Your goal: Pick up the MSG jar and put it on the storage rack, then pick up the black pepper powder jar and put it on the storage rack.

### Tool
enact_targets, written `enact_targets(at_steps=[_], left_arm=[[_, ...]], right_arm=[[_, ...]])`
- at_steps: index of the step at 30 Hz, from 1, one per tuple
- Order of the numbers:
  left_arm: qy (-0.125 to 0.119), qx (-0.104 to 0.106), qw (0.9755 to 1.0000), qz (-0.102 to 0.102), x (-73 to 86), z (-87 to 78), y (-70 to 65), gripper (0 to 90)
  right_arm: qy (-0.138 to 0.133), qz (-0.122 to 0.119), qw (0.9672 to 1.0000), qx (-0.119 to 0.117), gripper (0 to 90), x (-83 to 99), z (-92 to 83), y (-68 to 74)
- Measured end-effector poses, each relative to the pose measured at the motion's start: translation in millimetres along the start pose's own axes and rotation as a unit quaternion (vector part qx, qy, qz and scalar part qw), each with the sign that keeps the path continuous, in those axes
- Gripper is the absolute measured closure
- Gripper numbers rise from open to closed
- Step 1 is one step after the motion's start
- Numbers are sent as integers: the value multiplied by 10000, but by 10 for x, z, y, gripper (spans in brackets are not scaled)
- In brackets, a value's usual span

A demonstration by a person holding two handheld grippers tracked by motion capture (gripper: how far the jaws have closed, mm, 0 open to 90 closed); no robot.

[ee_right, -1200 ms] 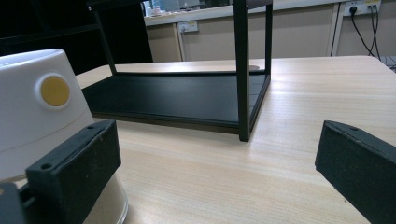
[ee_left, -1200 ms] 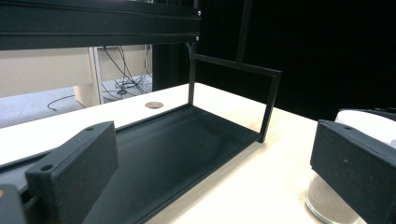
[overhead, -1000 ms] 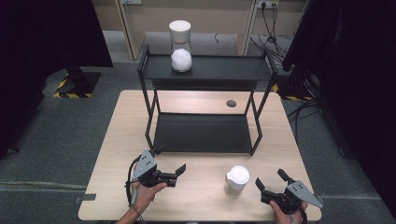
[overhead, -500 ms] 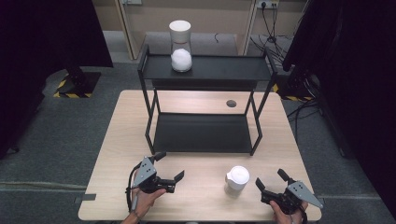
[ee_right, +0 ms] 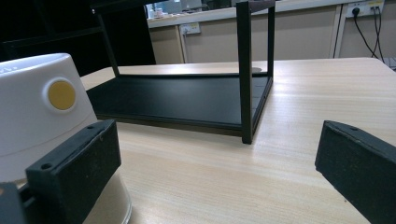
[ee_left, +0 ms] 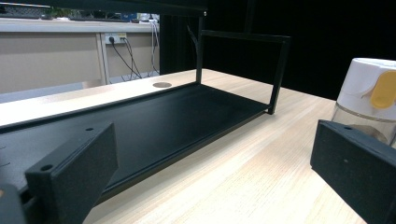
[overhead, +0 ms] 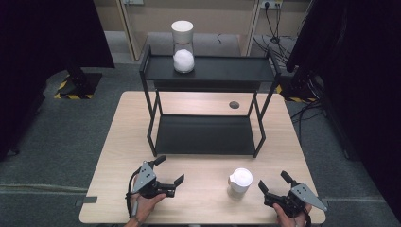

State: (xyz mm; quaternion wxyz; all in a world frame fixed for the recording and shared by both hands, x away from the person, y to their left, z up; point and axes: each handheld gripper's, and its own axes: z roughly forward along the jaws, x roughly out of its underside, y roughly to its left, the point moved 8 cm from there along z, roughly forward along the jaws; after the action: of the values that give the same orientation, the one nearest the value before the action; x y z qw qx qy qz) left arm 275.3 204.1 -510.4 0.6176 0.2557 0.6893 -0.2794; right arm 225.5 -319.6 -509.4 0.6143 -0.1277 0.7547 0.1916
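Observation:
A small jar with a white cap stands on the wooden table near its front edge; its cap bears a yellow button. My left gripper is open to the left of the jar, pointing toward the black two-tier shelf rack, with the jar at the right behind one jaw. My right gripper is open just right of the jar, and the jar stands behind its left jaw. On the rack's top shelf stands a tall glass jar with a white lid.
The rack's lower tray lies flat on the table, and its thin legs rise at the corners. A round grommet hole sits in the table behind the rack. Dark curtains and cables surround the table.
My left gripper has shifted slightly toward the table's front edge and turned a bit. The right gripper and the jar have stayed put.

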Motion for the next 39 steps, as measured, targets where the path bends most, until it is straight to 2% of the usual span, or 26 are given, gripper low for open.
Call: enact_targets(at_steps=[21,39], left_arm=[[-29,-79,9999,-60,26,0,20,5],[-76,-143,9999,-4,30,-15,16,5]], right_arm=[[4,111,9999,-8,5,9,-1,-23],[-29,93,9999,-43,4,7,-27,-20]])
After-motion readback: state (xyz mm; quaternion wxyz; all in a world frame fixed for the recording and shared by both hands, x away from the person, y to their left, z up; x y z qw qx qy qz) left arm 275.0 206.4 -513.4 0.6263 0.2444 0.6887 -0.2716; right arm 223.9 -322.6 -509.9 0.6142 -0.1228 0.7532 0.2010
